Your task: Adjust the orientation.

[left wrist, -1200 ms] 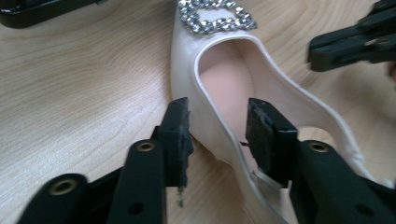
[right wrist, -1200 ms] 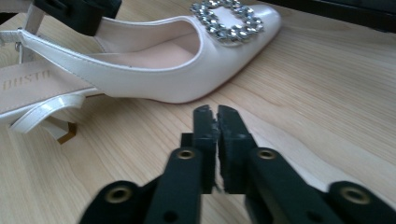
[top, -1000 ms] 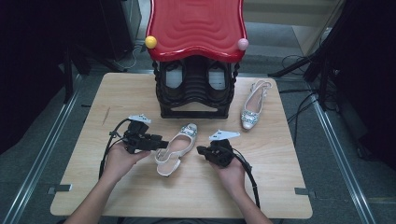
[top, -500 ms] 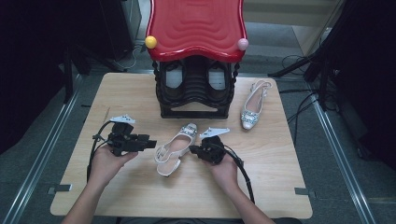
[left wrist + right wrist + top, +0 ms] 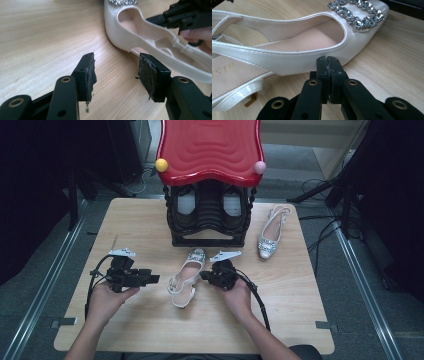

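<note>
A white slingback shoe with a jewelled buckle lies in the middle of the wooden table, toe toward the rack. My left gripper is to its left, apart from it and pointing at it. Its jaws stand open and have just been opening, with only bare table between them. My right gripper is shut with nothing between its jaws, and its tips are right at the shoe's side wall. The left gripper view shows the shoe and the right gripper beyond it.
A black shoe rack with a red wavy roof stands at the table's far middle. The matching second shoe lies to its right. Cables trail from both grippers toward the near edge.
My left gripper has drawn back to the left, away from the shoe's heel, and its jaws have widened. My right gripper has moved left up to the shoe's side.
</note>
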A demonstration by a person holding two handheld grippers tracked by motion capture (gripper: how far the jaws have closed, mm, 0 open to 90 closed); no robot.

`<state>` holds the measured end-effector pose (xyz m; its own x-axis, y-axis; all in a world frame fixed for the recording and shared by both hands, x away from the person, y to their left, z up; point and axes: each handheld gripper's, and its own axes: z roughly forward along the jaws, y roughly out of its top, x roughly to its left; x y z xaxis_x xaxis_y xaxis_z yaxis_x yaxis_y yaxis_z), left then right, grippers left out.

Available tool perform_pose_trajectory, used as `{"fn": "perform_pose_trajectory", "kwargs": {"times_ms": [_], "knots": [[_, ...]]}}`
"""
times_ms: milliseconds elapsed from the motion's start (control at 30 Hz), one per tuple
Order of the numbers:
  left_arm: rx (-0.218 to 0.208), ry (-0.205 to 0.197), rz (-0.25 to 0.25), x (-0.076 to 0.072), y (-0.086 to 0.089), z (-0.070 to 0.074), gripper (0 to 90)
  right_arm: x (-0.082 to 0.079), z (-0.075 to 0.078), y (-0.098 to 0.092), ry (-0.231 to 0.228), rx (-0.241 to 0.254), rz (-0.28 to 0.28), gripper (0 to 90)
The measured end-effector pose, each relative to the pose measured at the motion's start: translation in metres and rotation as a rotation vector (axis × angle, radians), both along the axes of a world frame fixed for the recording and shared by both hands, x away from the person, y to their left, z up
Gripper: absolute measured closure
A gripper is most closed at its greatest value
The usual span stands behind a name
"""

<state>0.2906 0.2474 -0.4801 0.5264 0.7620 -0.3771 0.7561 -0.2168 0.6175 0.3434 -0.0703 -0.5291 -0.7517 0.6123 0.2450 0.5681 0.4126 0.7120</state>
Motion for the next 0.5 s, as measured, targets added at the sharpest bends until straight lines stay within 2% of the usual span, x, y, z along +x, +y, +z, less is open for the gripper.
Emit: {"fn": "perform_pose_trajectory", "kwargs": {"times_ms": [133,367,500], "knots": [[0.005,0.009,0.007,-0.001,0.003,-0.004,46.4,0.003,0.000,0.001,0.004,-0.003,0.005,89.1],[0.003,-0.003,0.015,0.004,0.008,-0.007,44.7,0.003,0.002,-0.003,0.004,-0.008,0.003,89.0],[-0.020,-0.007,0.016,0.010,0.011,-0.007,44.4,0.001,0.005,-0.013,0.010,-0.003,-0.010,87.7]]}}
